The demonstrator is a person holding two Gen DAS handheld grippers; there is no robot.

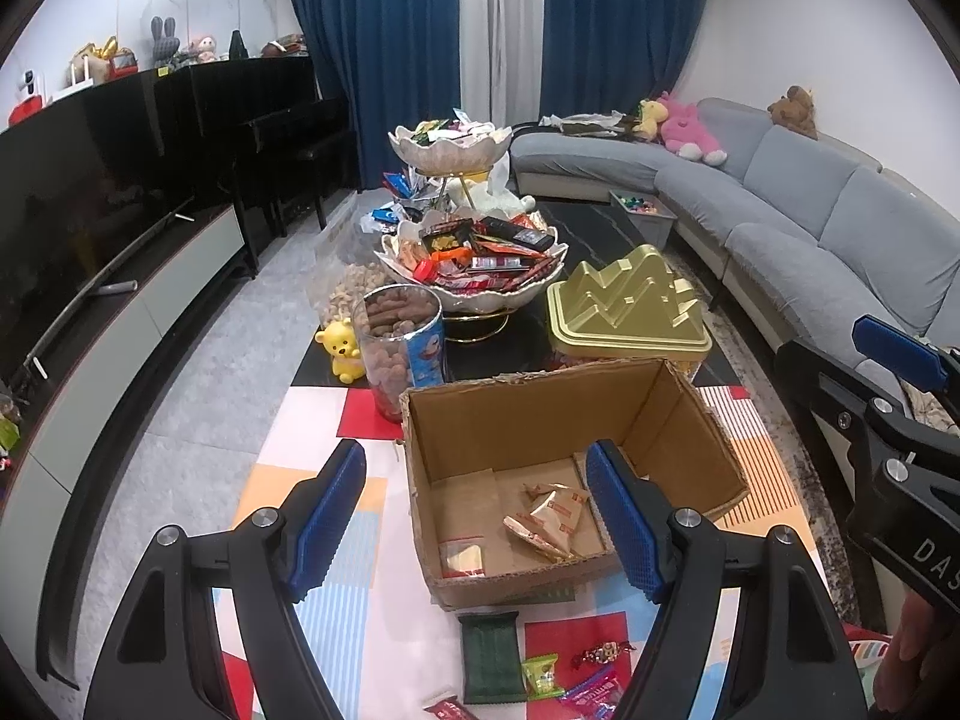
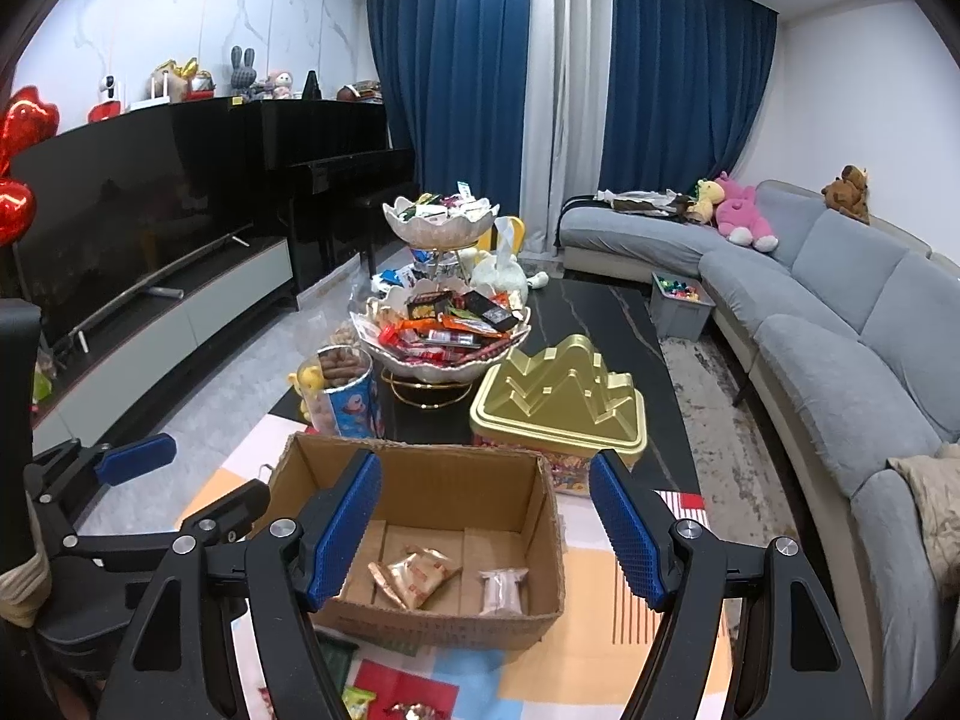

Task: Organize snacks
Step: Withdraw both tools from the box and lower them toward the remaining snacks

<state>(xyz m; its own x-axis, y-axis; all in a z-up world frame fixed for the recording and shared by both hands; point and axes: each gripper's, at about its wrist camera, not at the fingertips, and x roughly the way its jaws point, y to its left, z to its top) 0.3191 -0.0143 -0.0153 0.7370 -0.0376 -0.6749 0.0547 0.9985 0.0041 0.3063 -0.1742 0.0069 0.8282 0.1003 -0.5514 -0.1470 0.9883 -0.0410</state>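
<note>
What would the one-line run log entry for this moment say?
left gripper: open, empty | right gripper: open, empty | cardboard box: few snack packets inside | loose snacks: on mat before box

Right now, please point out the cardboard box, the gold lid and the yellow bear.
cardboard box (image 1: 672,414): left wrist view, inner right wall.
gold lid (image 2: 558,387): right wrist view, stepped top.
yellow bear (image 1: 343,351): left wrist view, its body.

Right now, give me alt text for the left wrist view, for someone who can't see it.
An open cardboard box sits on a colourful mat between the spread, empty fingers of the left gripper, with a few snack packets inside. More wrapped snacks lie in front of it; behind stand a jar of nuts, a gold tin and a tiered snack bowl.
</note>
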